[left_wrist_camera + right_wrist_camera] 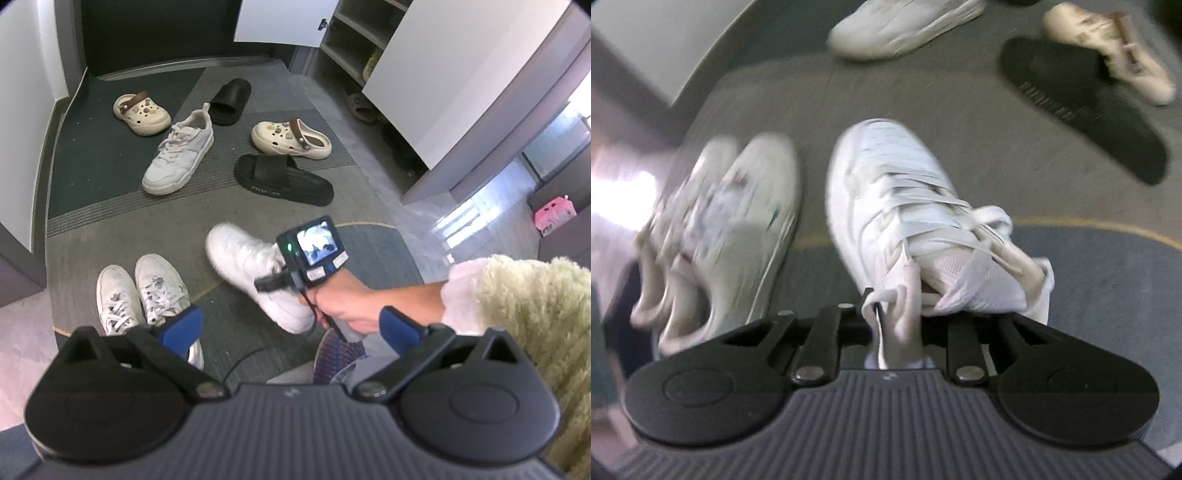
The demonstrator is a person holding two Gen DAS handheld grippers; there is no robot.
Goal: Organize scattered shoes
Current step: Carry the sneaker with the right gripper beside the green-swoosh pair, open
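Two tongs | right tongs clamp white sneaker collar | left tongs apart, empty

The left wrist view looks steeply down and forward over its own gripper from well above the floor, taking in the whole scatter of shoes up to the shelf. The right wrist view sits far nearer, steeply down, just behind a white sneaker. Both share that sneaker, the white pair and a black slide.
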